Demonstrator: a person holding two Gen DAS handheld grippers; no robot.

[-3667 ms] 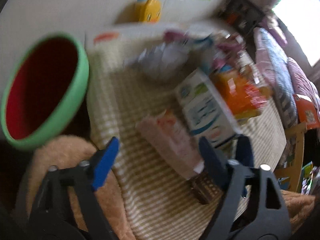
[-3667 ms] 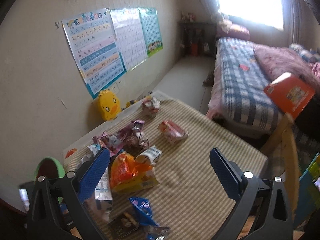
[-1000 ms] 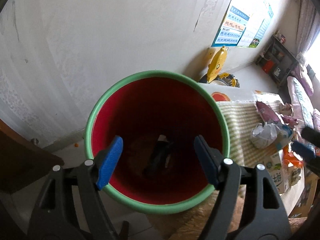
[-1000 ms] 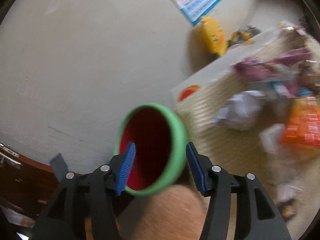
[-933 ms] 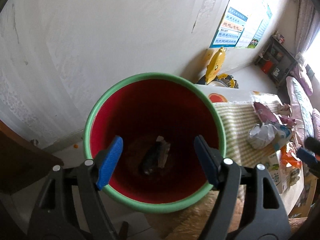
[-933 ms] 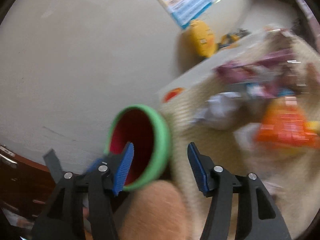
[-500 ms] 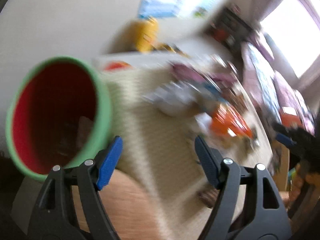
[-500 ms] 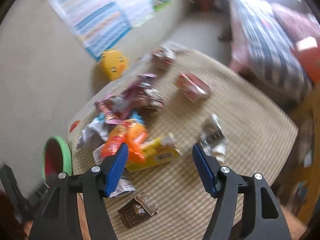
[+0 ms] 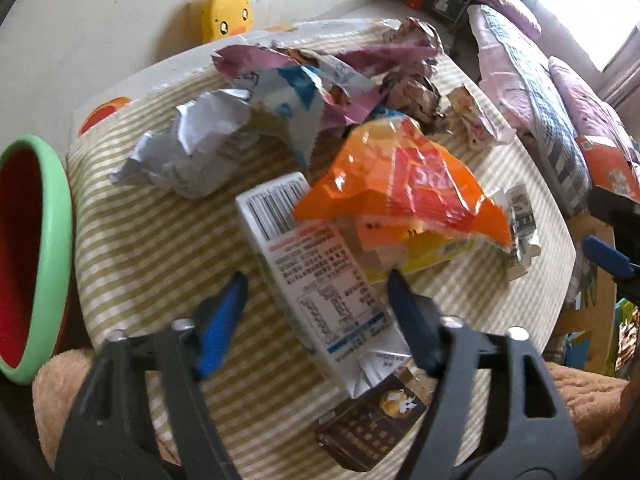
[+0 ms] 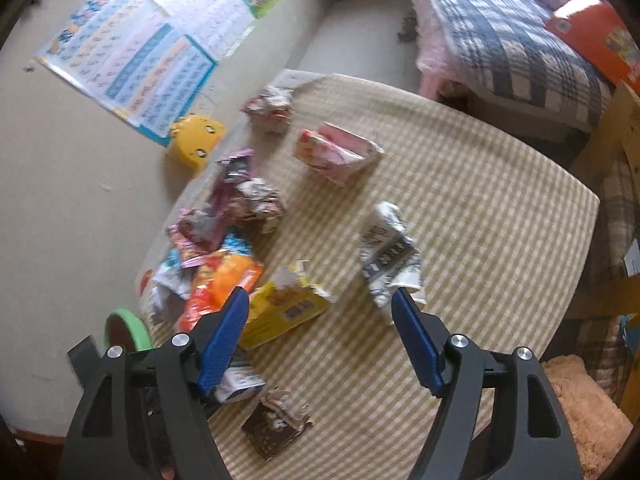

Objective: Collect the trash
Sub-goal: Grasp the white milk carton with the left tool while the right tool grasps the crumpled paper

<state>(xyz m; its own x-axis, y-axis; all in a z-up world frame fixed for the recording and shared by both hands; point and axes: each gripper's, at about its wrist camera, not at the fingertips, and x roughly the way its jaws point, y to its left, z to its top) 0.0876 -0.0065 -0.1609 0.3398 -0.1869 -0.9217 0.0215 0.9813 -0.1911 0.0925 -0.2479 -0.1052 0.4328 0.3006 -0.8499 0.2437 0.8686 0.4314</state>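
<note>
Both grippers hover spread and empty over the littered worktop (image 10: 500, 216).

Left gripper (image 9: 316, 306) angled down, jaws apart astride the white carton (image 9: 316, 276); its barcode and small print show, too fine to read; green-rimmed red bin (image 9: 36, 256) at nine o'clock off the worktop edge; orange wrapper (image 9: 400, 184) at one o'clock, overlapping the carton; brown packet (image 9: 372, 428) at five o'clock; right gripper (image 10: 320, 332) held higher, fingers wide, yellow box (image 10: 284, 312) just beyond its left finger, crumpled black-and-white wrapper (image 10: 388, 256) at twelve o'clock, lettering blurred; pink carton (image 10: 336, 152) farther off.
</note>
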